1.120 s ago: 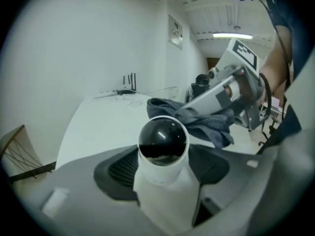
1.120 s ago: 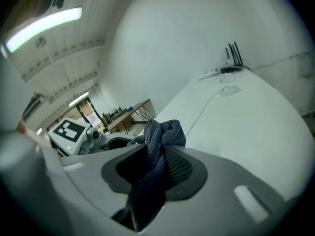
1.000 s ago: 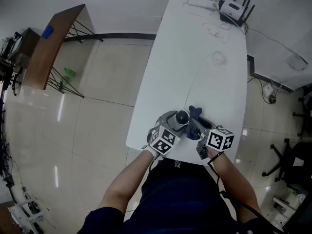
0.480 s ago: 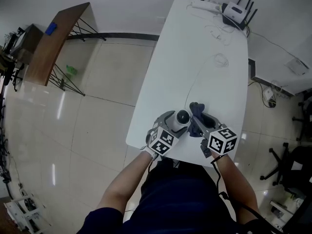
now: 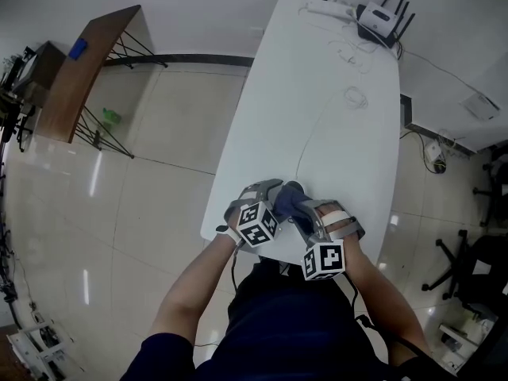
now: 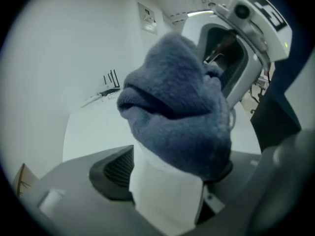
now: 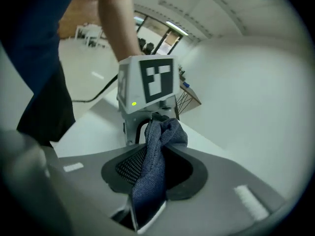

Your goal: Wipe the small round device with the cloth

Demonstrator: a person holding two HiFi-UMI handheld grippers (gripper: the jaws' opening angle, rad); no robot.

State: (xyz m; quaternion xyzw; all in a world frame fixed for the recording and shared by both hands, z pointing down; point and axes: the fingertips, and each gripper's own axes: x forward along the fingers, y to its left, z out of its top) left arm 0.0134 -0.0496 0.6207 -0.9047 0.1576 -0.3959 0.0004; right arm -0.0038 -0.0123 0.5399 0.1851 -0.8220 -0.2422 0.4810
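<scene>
Checking margins, inspector speaking: you are working at the near end of the white table (image 5: pixel 317 109), close to its front edge and its left corner. Bare floor (image 5: pixel 159 173) lies beyond that side. The tabletop ahead of you is open as far as a thin cable (image 5: pixel 313 129), with a router (image 5: pixel 379 16) at the far end.

Operator: And the device?

Inspector: The device (image 6: pixel 165 195) sits between the jaws of your left gripper (image 6: pixel 179 161), at that near end. Those jaws have just been opening and stand spread wide. The device's white body fills the gap and bears against the meshed pad at the left of the left gripper view. The other pad is behind the cloth. I record the device as gripped.

Operator: The right side?

Inspector: Your right gripper (image 7: pixel 160 168) has its jaws drawn close on a fold of the blue cloth (image 6: pixel 172 112), pinched between the pads. The bunched free end lies over the top of the device and covers it, just below the left gripper's marker cube (image 7: pixel 150 82). Your two grippers are just beside each other.
</scene>
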